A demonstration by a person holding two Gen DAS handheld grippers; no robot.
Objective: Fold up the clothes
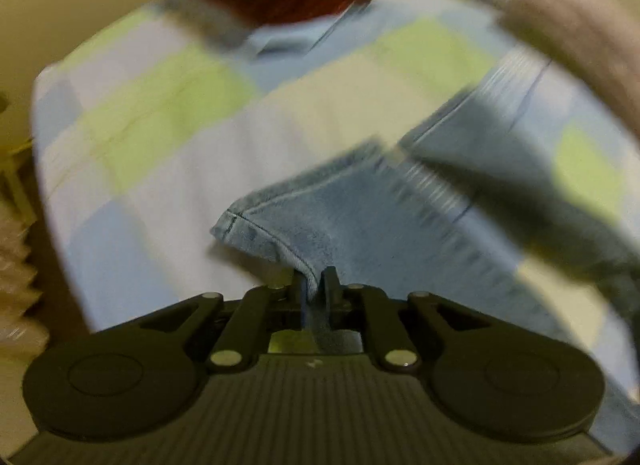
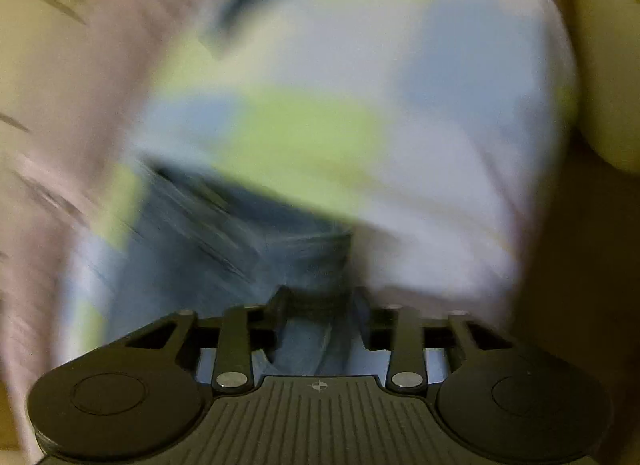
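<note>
A: Two claws, both clamped on the same jeans (image 1: 320, 225). The left claw (image 1: 316, 277) pinches a stitched hem corner between closed fingers.

B: And the right claw (image 2: 318, 297)?

A: It grips a thicker bunch of denim, fingers wider apart around it.

B: Where are the jeans?

A: Lifted partly off the checked bedsheet (image 1: 160, 113), trailing across it, probably held at two points to spread them for folding. Motion blur hides finer detail.

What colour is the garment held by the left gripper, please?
Light blue denim, clearest in the left wrist view.
</note>
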